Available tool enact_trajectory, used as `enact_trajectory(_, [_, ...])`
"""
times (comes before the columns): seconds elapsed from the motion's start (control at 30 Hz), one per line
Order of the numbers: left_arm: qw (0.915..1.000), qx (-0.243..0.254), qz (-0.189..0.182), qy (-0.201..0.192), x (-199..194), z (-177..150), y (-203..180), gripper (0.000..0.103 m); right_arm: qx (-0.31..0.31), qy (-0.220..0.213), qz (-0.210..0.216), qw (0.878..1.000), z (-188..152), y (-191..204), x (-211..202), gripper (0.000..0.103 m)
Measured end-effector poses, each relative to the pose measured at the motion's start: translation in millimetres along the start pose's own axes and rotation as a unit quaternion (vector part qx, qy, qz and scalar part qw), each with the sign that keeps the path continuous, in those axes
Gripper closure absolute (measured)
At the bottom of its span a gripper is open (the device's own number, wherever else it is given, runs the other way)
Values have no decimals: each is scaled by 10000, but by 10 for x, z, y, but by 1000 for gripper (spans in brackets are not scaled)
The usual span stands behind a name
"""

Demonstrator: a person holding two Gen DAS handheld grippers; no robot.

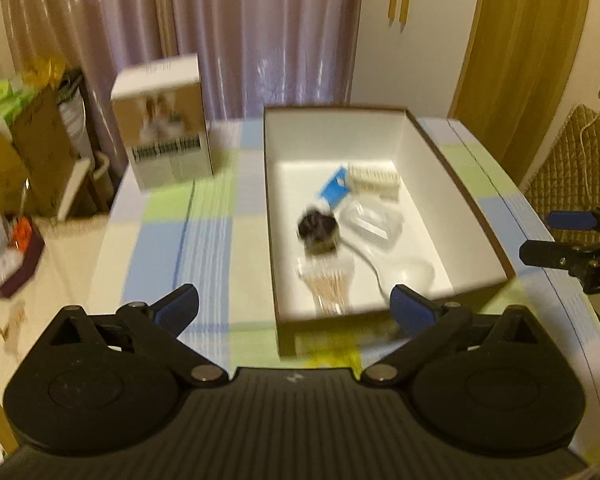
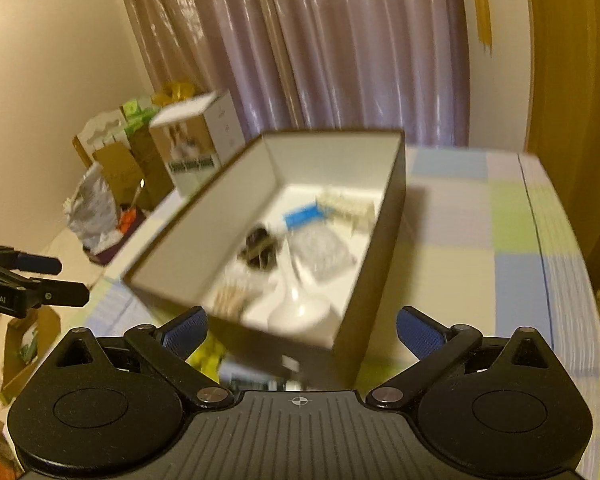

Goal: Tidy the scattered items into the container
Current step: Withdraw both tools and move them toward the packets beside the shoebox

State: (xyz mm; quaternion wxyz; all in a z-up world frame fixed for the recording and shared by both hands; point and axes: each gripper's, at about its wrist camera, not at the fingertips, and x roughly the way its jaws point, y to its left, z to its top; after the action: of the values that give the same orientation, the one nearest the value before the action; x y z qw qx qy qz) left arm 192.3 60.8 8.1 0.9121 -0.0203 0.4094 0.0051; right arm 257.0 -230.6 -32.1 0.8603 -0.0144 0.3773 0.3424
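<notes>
Container [image 1: 460, 208], an open white-lined box at centre frame on a checked tablecloth [image 1: 204, 240], holds the gathered items: cotton swabs [image 1: 328, 284], blue packet [image 1: 334, 188], dark clip [image 1: 318, 232]. Left gripper [image 1: 296, 308] and right gripper [image 2: 302, 330] are spread wide, empty, short of the near rim. Bare cloth flanks the box.

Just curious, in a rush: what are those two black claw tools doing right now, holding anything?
Left gripper: open, fingers spread wide, holding nothing.
Right gripper: open, fingers spread wide, holding nothing.
</notes>
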Motion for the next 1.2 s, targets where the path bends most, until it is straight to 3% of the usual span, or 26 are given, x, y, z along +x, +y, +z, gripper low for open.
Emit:
enact_trajectory(0.2, [9973,-488,-58,555,92,-399,75,3,202,399,-105,9989,-282,-27,49,0])
enact_trajectory(0.43, [9938,-725,-122,833,180,-687,69,3,344,533,-78,9980,-414,-9,67,0])
enact_trajectory(0.93, [9921,-677,-253,1027,464,-792,-97,4,412,878,-246,9950,-553,-41,220,0])
enact_trajectory(1.2, [9856,-1162,-456,1141,849,-850,-27,5,588,1114,-398,9912,-676,-123,336,0])
